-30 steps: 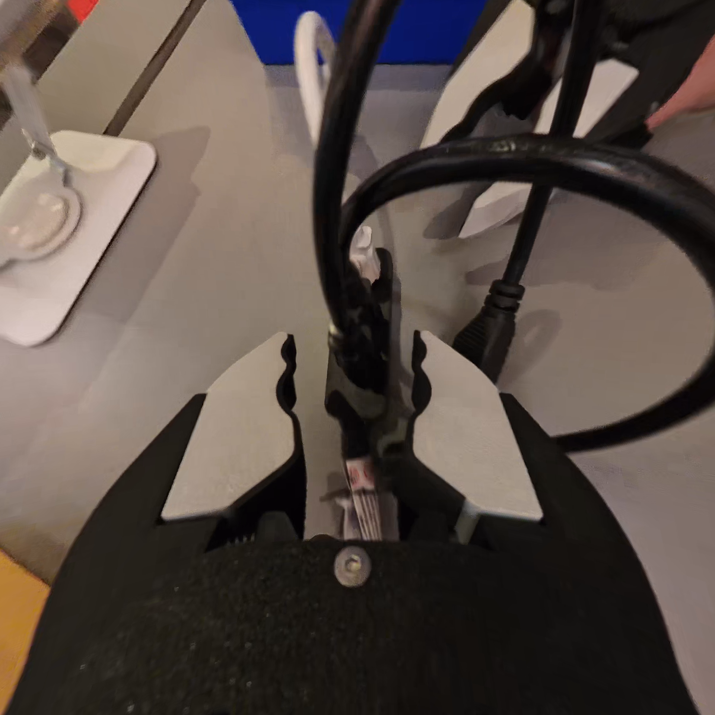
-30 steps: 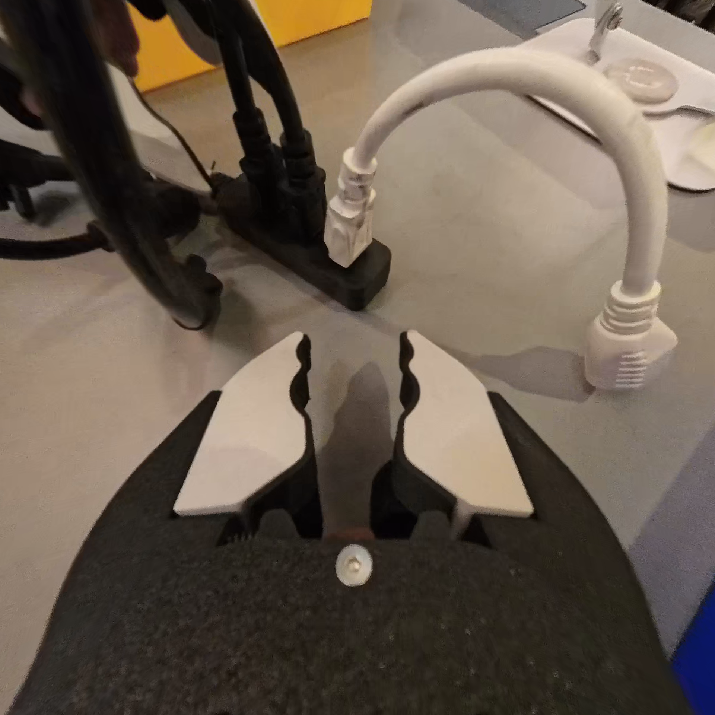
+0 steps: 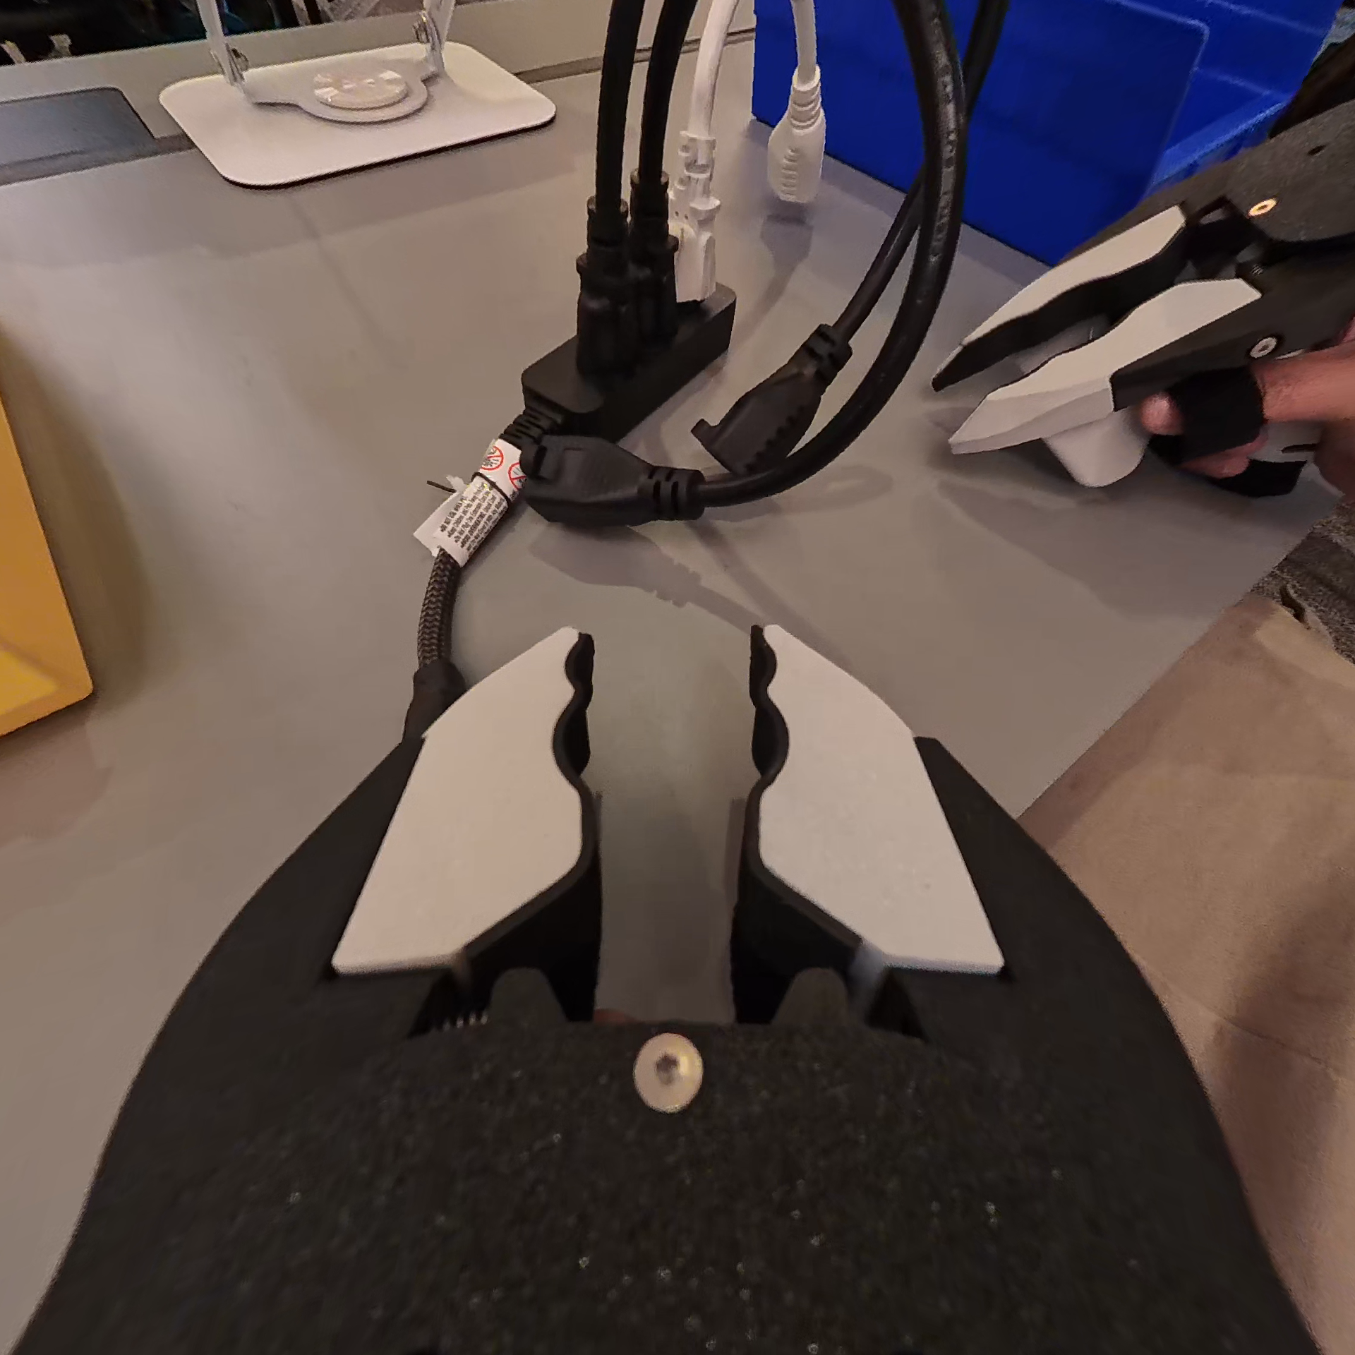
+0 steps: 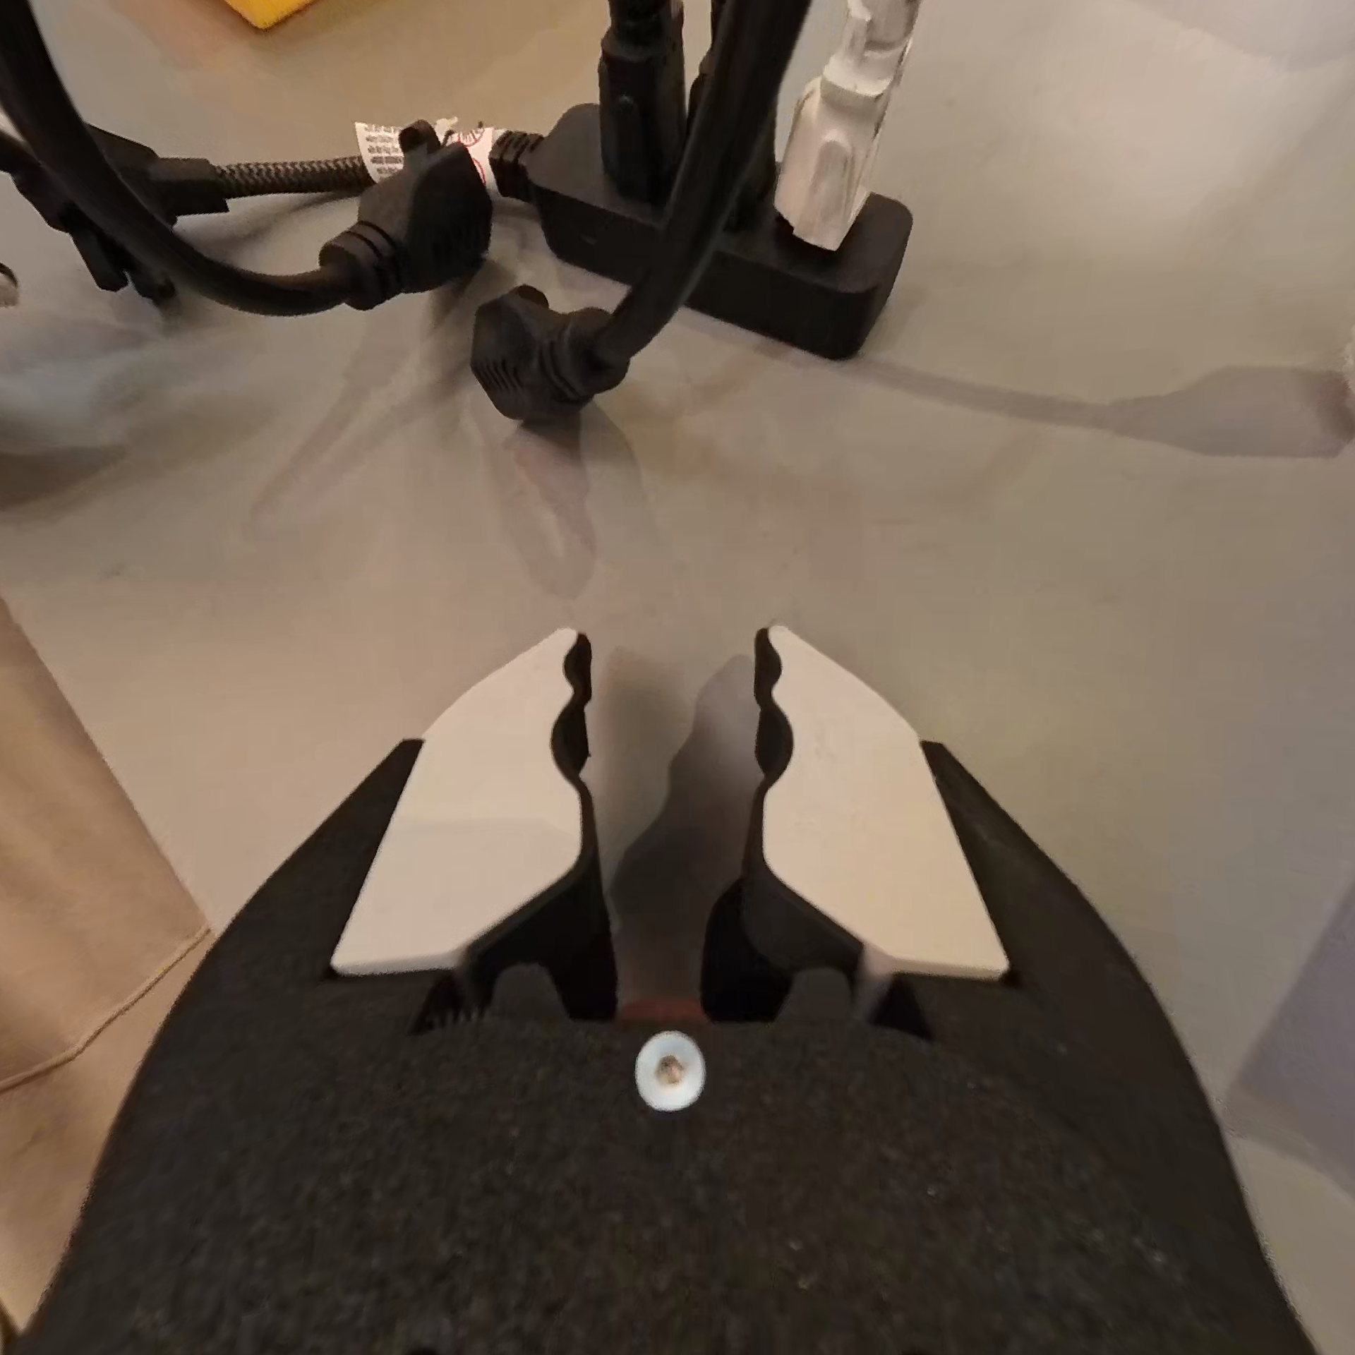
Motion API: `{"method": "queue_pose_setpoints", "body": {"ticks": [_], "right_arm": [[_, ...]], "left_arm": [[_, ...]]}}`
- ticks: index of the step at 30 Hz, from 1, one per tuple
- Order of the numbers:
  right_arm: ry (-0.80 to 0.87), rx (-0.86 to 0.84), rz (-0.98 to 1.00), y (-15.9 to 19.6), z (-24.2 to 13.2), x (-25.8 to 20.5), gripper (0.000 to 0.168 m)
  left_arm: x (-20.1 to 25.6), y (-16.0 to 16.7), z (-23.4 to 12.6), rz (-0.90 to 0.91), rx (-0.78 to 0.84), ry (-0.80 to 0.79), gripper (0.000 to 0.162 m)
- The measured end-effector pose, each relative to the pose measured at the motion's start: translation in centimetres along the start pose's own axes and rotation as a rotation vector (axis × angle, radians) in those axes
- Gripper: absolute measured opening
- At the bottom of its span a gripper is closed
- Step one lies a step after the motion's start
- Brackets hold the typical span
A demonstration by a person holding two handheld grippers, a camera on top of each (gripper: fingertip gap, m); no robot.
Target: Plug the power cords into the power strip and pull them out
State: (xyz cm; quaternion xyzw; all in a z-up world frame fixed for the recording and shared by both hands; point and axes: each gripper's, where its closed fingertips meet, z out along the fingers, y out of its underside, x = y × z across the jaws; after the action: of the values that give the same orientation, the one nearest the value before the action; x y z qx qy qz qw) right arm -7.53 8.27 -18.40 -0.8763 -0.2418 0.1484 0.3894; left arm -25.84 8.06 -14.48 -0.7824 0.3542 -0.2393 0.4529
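Your grey tabletop (image 3: 256, 381) carries everything, with a blue bin (image 3: 1026, 125) at its far edge, a yellow box (image 3: 29, 586) at the left and a white stand base (image 3: 359, 117) in the far corner. The black power strip (image 3: 638, 359) lies near the middle, well ahead of both grippers, with two black plugs (image 3: 623, 286) and one white plug (image 3: 693, 234) standing upright in its sockets. Its braided cable (image 3: 436, 616) runs back toward you, passing just beside your left gripper (image 3: 669, 652), with white tags (image 3: 469, 513) wrapped around it near the strip. Two loose black connectors lie on the tabletop beside the strip: one (image 3: 586, 476) rests at the strip's cable end, the other (image 3: 777, 410) sits tilted just to the right of it. A loose white connector (image 3: 795, 158) hangs beyond the strip. Your left gripper hovers over bare tabletop with its fingers (image 3: 476, 806) apart and nothing between them. Your right gripper (image 4: 671, 652) is likewise empty, fingers (image 4: 865, 821) spread, pointing at the strip (image 4: 792, 271) and the tilted black connector (image 4: 542, 359) from the side.
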Motion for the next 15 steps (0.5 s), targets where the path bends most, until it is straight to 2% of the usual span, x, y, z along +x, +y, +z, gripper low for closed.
{"method": "queue_pose_setpoints", "body": {"ticks": [4, 15], "right_arm": [[-0.047, -0.054, 0.001, 0.57, 0.55, -0.47, 0.040], [-0.060, -0.059, -0.008, 0.57, 0.67, -0.63, 0.040]], "left_arm": [[-0.16, 0.13, 0.32, 0.008, -0.009, -0.002, 0.040], [0.28, 0.47, 0.59, 0.035, -0.032, 0.005, 0.039]]}}
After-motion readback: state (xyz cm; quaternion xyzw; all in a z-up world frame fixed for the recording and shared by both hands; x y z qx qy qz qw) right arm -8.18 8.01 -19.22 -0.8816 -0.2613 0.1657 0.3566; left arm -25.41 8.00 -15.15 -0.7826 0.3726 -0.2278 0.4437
